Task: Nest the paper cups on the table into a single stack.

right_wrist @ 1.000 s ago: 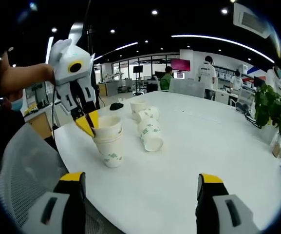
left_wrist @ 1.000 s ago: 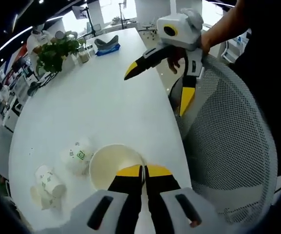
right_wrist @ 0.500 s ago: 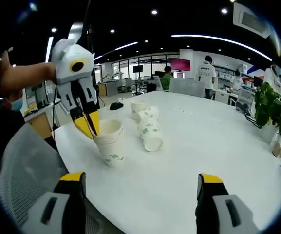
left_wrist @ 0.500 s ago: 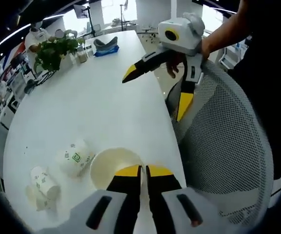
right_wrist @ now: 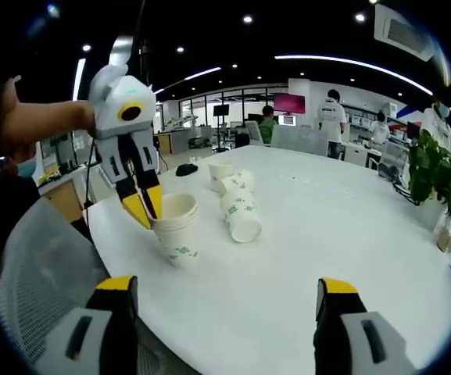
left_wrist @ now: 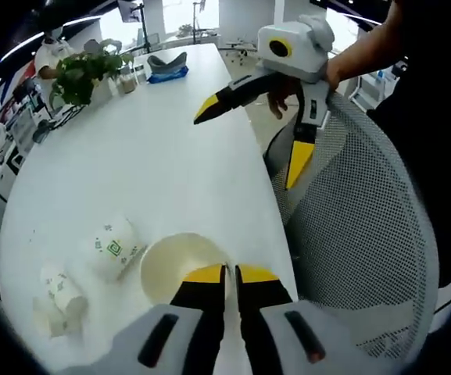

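A short stack of nested paper cups [right_wrist: 176,229] stands upright near the edge of the smooth white tabletop [right_wrist: 327,234]. The left gripper [right_wrist: 144,205] pinches the top cup's thin rim, yellow-tipped jaws closed on it. Just beyond, two printed cups [right_wrist: 239,207] lie on their sides beside an upright one [right_wrist: 220,175]. The right gripper [left_wrist: 250,134] hovers with jaws spread wide above a mesh chair back [left_wrist: 366,226].
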`<state>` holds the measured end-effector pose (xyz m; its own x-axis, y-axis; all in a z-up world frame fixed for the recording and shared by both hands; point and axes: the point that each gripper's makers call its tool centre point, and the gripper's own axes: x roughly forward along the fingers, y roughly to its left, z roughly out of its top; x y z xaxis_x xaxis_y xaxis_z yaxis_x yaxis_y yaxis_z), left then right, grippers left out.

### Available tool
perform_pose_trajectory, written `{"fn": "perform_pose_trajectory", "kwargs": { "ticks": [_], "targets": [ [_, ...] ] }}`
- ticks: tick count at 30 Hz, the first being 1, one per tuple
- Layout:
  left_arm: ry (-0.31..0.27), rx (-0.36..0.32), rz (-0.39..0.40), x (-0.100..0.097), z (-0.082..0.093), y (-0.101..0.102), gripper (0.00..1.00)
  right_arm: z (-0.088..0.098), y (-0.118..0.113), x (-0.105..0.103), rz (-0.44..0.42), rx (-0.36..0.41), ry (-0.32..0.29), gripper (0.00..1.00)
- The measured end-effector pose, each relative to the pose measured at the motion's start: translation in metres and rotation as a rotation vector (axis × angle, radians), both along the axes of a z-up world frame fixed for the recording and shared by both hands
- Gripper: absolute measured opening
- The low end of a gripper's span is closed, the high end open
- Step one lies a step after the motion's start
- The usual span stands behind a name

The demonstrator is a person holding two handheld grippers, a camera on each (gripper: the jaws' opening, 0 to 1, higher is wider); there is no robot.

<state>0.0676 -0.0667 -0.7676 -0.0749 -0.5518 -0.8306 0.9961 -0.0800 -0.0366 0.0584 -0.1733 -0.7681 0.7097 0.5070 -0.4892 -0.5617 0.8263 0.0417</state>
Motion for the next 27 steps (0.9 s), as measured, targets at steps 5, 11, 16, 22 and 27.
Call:
{"fn": "perform_pose_trajectory", "kwargs": {
  "ticks": [5, 11, 16, 22, 27],
  "targets": [
    [0.016, 0.006, 0.003, 0.002, -0.007, 0.001, 0.02, 0.001, 0.000, 0.000, -0.005, 0.001, -0.002, 0.96],
    [0.023, 0.010, 0.006, 0.006, -0.014, 0.003, 0.02, 0.001, 0.000, 0.000, -0.004, 0.004, -0.003, 0.96],
    [0.040, 0.006, 0.018, 0.006, -0.014, 0.002, 0.02, 0.003, 0.002, 0.000, -0.002, 0.005, -0.002, 0.96],
    [0.069, 0.002, 0.057, 0.008, -0.017, 0.002, 0.02, 0.003, 0.003, -0.001, -0.001, 0.006, -0.002, 0.96],
    [0.071, -0.002, 0.072, 0.011, -0.022, 0.003, 0.03, 0.002, 0.001, 0.000, -0.003, 0.007, -0.001, 0.96]
  ]
}}
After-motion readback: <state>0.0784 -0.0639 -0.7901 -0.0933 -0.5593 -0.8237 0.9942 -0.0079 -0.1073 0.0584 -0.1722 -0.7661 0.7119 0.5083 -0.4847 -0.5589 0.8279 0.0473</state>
